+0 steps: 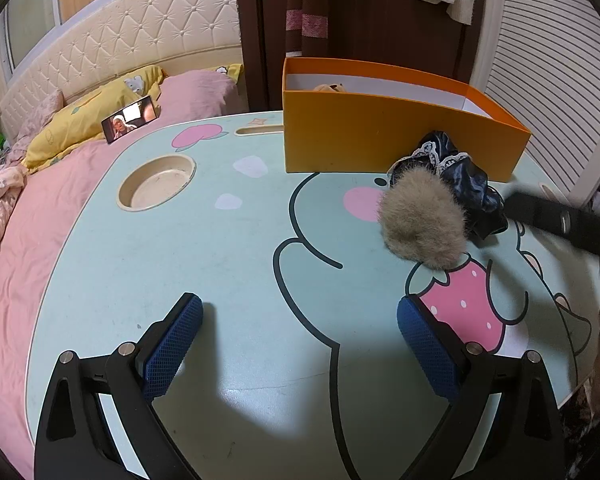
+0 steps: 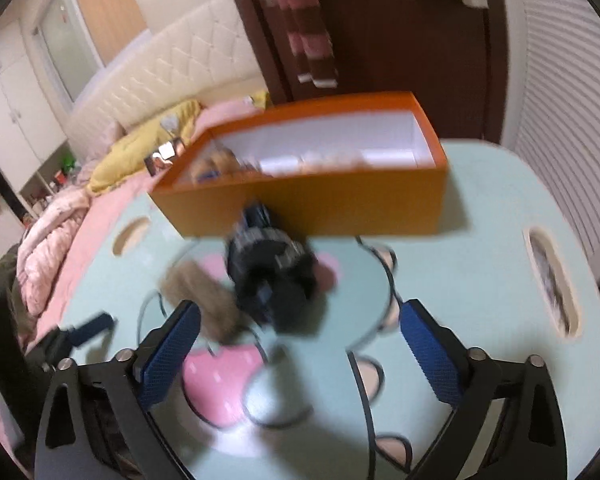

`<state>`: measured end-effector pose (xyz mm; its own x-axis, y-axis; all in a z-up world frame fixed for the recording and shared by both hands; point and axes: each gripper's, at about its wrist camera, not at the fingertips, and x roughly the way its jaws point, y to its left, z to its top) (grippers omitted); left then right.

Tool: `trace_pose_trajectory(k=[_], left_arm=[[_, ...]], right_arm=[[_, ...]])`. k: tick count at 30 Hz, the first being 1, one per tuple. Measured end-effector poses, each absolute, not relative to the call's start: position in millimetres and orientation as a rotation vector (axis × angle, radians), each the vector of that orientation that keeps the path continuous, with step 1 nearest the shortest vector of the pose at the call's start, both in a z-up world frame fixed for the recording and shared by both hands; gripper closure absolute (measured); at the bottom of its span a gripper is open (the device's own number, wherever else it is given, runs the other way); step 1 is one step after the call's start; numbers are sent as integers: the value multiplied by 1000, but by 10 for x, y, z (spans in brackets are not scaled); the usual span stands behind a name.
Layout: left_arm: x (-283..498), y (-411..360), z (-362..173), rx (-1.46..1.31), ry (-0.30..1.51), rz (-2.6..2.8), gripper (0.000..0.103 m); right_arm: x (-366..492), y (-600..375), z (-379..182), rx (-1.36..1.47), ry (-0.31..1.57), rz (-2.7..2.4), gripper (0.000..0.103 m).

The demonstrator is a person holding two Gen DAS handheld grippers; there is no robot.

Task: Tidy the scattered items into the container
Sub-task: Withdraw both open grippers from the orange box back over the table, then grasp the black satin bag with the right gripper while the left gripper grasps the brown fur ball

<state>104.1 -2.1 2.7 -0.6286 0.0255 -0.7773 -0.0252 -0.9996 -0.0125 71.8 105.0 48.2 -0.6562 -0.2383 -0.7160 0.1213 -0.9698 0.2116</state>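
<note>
An orange box stands at the back of the mint cartoon table; it holds some tan items. In front of it lie a beige fur pompom and a black satin scrunchie with lace trim, touching each other. My left gripper is open and empty, low over the table, short of the pompom. My right gripper is open and empty, above and just short of the scrunchie and pompom. The right view is motion-blurred.
A round cup recess sits in the table's left part, a slot at its right edge. A bed with pink cover, yellow pillow and a phone lies left. A dark door and louvred panel stand behind.
</note>
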Motion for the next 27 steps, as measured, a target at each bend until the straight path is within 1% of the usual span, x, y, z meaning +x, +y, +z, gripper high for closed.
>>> trace_pose_trajectory(k=[2, 4, 7, 9, 11, 12, 13, 14, 15, 16, 17, 20, 27], left_arm=[[1043, -19, 28, -1341, -1, 2810, 5], [1040, -19, 28, -1341, -2, 2811, 5], [1042, -21, 28, -1340, -2, 2810, 5], [1040, -20, 27, -1341, -2, 2811, 5], [1040, -21, 26, -1341, -2, 2811, 5], [1040, -21, 26, -1341, -2, 2811, 5], [1040, -20, 25, -1341, -2, 2811, 5], [1037, -17, 24, -1341, -2, 2810, 5], [1036, -16, 24, -1342, -2, 2810, 5], [1038, -13, 24, -1341, -1, 2810, 5], [1038, -7, 25, -1340, -1, 2810, 5], [1035, -8, 26, -1342, -2, 2810, 5], [1035, -10, 26, -1342, -2, 2810, 5]], right_arm=[[610, 968, 529, 1187, -178, -2697, 27], [478, 932, 521, 1203, -200, -2693, 34], [349, 914, 490, 1222, -257, -2674, 35], [310, 861, 443, 1251, -210, -2678, 35], [317, 811, 357, 1292, -164, -2663, 41], [308, 795, 311, 1309, -160, -2644, 41], [298, 780, 256, 1327, -162, -2621, 45], [287, 770, 200, 1348, -165, -2599, 53], [304, 752, 200, 1322, -140, -2618, 58], [312, 720, 198, 1326, -98, -2620, 65], [322, 712, 208, 1320, -91, -2621, 69], [374, 757, 243, 1301, -119, -2625, 72], [661, 931, 421, 1189, -70, -2723, 73]])
